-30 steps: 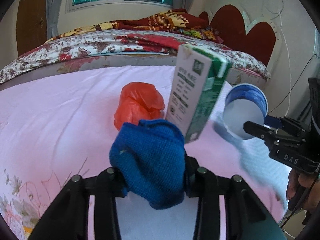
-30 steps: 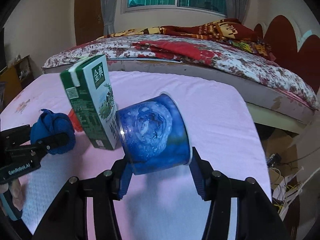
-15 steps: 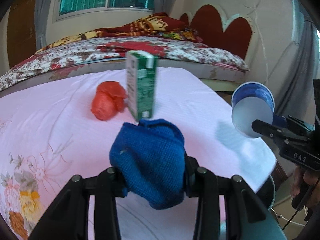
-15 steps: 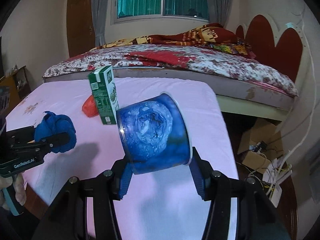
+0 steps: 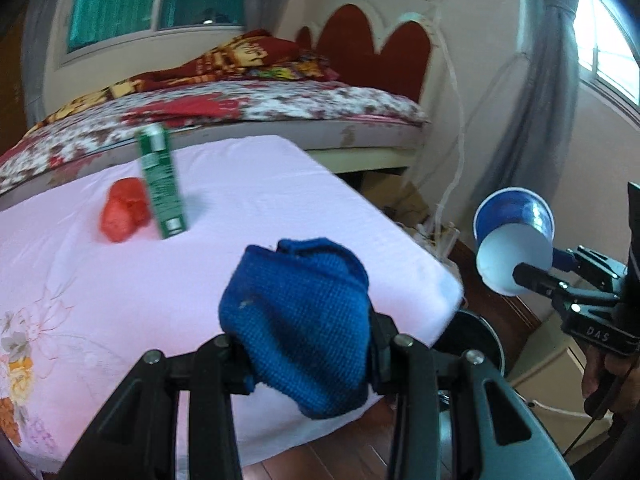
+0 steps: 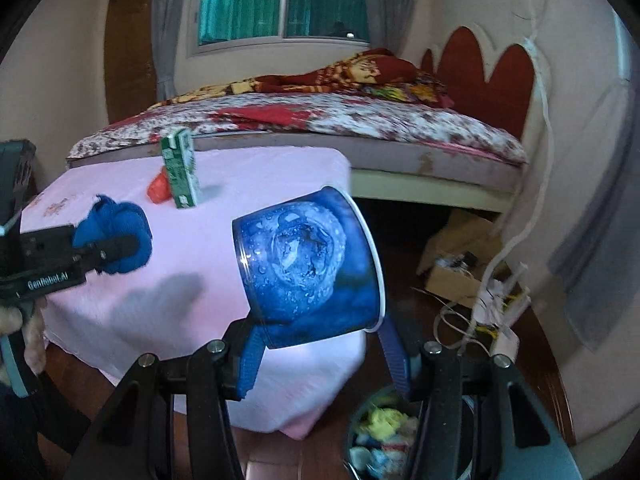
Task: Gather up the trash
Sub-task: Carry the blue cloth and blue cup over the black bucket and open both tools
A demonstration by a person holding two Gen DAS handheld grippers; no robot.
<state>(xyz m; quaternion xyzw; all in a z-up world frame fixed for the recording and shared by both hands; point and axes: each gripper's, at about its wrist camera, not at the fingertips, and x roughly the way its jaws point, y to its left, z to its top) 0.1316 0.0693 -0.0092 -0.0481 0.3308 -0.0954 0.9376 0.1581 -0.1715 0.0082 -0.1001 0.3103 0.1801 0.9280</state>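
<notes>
Centrally, low in the left wrist frame, the left gripper (image 5: 304,344) had its jaws clamped on a blue knitted cloth (image 5: 298,320). At the right edge, the right gripper (image 5: 540,276) clamped a blue paper cup (image 5: 514,240). On the pink-covered counter (image 5: 260,208), upper left, stood a green carton (image 5: 160,184) beside a red bag (image 5: 122,210). The trash bin (image 6: 384,432) sat bottom center in the right wrist frame.

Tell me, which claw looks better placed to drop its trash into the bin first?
Probably the right claw: its blue cup hangs off the table edge, nearly above the bin. The left claw's blue cloth sits over the table corner.
</notes>
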